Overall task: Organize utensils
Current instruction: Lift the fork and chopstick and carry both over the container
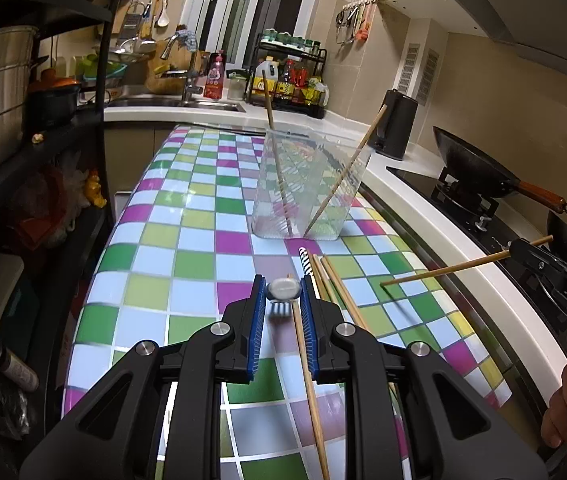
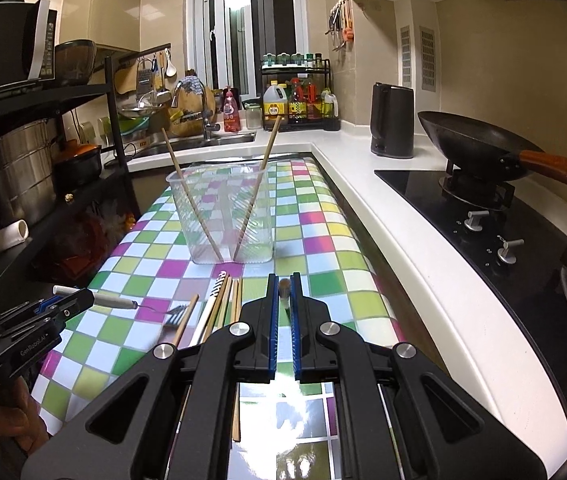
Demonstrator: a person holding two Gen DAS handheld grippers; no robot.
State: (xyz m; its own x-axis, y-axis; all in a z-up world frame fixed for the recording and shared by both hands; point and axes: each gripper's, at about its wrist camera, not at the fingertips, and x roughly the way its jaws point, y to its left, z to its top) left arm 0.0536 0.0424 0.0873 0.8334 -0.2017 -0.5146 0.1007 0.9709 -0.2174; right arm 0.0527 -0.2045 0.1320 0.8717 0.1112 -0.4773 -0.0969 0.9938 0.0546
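Gripping a white-handled fork (image 1: 283,290) at lower centre, left tool (image 1: 282,312) is clenched, right tool (image 2: 284,312) pinches a chopstick (image 2: 284,286), clear container (image 2: 225,216) mid-frame on the checkered surface (image 2: 323,248).

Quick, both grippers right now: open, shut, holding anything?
Left gripper: shut on the white-handled fork.
Right gripper: shut on a wooden chopstick.
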